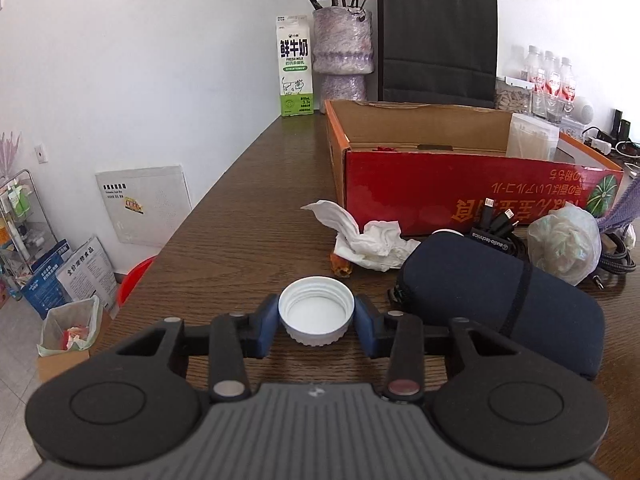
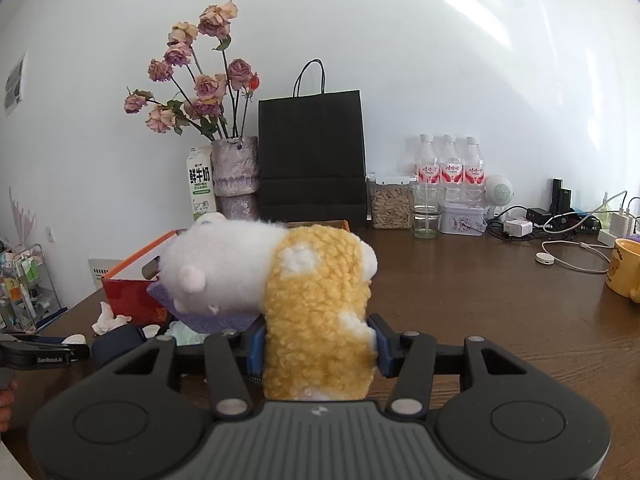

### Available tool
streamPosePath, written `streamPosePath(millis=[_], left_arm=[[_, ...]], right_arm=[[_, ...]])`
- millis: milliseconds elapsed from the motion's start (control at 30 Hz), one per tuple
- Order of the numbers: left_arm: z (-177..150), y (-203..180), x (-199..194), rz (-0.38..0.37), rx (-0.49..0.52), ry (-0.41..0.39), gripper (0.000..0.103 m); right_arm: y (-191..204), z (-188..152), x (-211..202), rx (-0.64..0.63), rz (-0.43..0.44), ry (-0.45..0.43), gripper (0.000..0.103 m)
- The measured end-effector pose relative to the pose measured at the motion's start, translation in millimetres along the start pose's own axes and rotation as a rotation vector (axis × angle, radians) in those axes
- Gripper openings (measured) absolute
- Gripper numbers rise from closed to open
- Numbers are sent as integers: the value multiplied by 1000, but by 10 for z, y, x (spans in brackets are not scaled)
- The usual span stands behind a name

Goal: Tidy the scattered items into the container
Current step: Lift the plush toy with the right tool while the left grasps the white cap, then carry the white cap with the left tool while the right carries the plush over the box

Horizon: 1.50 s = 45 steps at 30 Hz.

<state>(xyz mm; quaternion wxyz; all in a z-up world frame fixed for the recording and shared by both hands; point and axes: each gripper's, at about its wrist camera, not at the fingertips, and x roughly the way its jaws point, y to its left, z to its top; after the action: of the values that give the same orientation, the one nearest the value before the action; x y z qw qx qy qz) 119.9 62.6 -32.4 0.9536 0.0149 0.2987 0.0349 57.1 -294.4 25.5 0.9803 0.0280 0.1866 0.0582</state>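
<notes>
My left gripper is shut on a white screw cap, open side up, just above the brown table. The red cardboard box stands ahead to the right, with a clear plastic tub inside. In front of it lie a crumpled tissue, a dark zip case, a bundle of cables and a crumpled plastic bag. My right gripper is shut on a white and yellow plush toy, held above the table, right of the box.
A milk carton, a vase of dried flowers and a black paper bag stand at the wall behind the box. Bottles, a glass, chargers and a yellow mug occupy the right side. The table's left edge drops to the floor.
</notes>
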Motion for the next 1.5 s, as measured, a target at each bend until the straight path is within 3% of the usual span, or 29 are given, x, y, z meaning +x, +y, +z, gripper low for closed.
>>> streamPosePath(millis=[367, 767, 1300, 1500], left_arm=[[166, 39, -317, 28, -33, -99, 41], [606, -245, -440, -43, -27, -211, 41], [1291, -582, 28, -80, -105, -246, 41], [1526, -688, 439, -28, -152, -249, 41]], right_arm=[[22, 53, -93, -6, 3, -30, 50], [196, 400, 47, -31, 55, -103, 50], [705, 772, 1022, -49, 139, -70, 50], [845, 863, 1660, -27, 126, 2, 50]])
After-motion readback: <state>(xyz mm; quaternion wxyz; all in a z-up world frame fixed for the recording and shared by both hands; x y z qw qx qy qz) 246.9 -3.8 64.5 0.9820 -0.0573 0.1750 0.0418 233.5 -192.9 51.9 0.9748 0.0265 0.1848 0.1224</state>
